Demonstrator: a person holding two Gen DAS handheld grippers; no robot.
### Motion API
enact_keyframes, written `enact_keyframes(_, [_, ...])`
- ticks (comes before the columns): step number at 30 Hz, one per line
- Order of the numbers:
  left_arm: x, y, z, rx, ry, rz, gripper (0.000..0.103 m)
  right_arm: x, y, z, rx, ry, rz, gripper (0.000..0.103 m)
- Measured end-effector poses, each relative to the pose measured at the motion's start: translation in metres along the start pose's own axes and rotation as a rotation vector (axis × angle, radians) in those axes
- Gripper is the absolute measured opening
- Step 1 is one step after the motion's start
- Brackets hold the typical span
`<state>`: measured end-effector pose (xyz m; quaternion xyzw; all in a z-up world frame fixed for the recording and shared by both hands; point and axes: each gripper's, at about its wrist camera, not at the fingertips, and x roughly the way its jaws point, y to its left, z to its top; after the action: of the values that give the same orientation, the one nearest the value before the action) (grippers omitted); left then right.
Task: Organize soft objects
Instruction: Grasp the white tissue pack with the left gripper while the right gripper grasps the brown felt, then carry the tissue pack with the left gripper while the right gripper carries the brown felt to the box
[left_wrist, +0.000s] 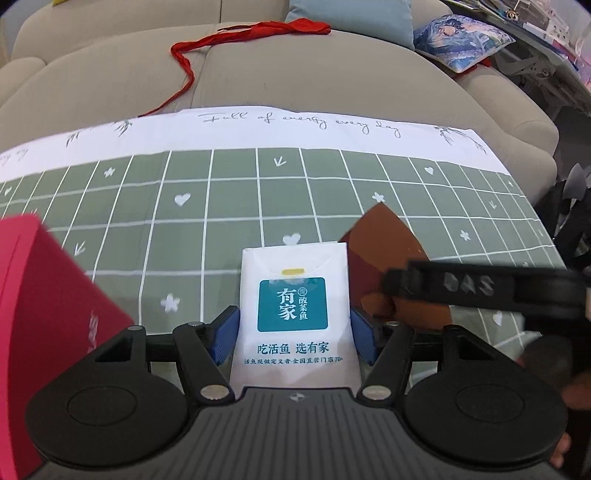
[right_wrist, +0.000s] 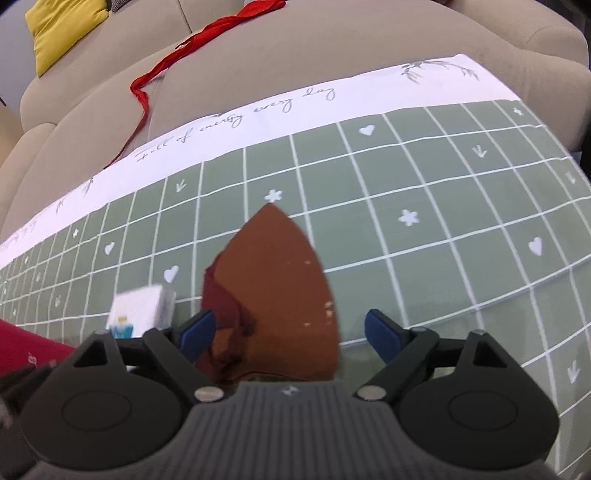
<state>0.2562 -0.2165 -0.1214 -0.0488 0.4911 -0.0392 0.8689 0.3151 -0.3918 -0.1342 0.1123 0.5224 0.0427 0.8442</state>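
Note:
My left gripper is shut on a white tissue pack with a teal label, its blue pads pressing both sides just above the green checked cloth. The pack also shows in the right wrist view, at the lower left. My right gripper is open, its jaws wide apart around a folded brown cloth lying on the green cloth; neither pad touches it. The brown cloth shows in the left wrist view, to the right of the pack, with the right gripper blurred over it.
A red box stands at the left, seen also in the right wrist view. A red ribbon lies on the beige sofa behind. A light blue cushion, a printed cushion and a yellow cushion rest on the sofa.

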Motion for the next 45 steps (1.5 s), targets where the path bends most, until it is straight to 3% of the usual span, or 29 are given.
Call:
enact_keyframes(3, [-0.008, 0.006, -0.007, -0.026, 0.007, -0.016, 0.073, 0.004, 0.008, 0.000, 0.003, 0.009, 0.008, 0.094])
enact_keyframes(7, [-0.016, 0.017, -0.015, -0.063, 0.026, -0.047, 0.073, 0.011, 0.025, -0.003, -0.033, 0.008, -0.052, 0.101])
enact_keyframes(14, [-0.020, 0.021, -0.028, -0.032, 0.026, -0.025, 0.073, 0.026, 0.050, -0.009, -0.142, -0.007, -0.204, 0.101])
enact_keyframes(21, [-0.023, 0.020, -0.029, -0.015, 0.017, -0.028, 0.073, 0.023, 0.047, -0.013, -0.171, -0.021, -0.212, 0.098])
enact_keyframes(27, [-0.023, 0.020, -0.029, -0.020, 0.025, -0.025, 0.073, 0.015, 0.044, -0.012, -0.163, -0.032, -0.219, 0.077])
enact_keyframes(29, [-0.023, 0.021, -0.030, -0.042, 0.047, -0.049, 0.073, 0.011, 0.042, -0.011, -0.155, -0.047, -0.228, 0.049])
enact_keyframes(32, [-0.024, 0.020, -0.031, -0.063, 0.055, -0.077, 0.073, 0.005, 0.035, -0.009, -0.125, -0.055, -0.222, 0.031])
enact_keyframes(35, [-0.024, 0.012, -0.031, -0.022, 0.041, -0.062, 0.073, 0.001, 0.019, -0.004, -0.051, -0.051, -0.180, 0.012])
enact_keyframes(45, [-0.031, 0.008, -0.032, -0.004, 0.034, -0.049, 0.073, -0.017, -0.012, -0.001, 0.160, -0.020, 0.087, 0.008])
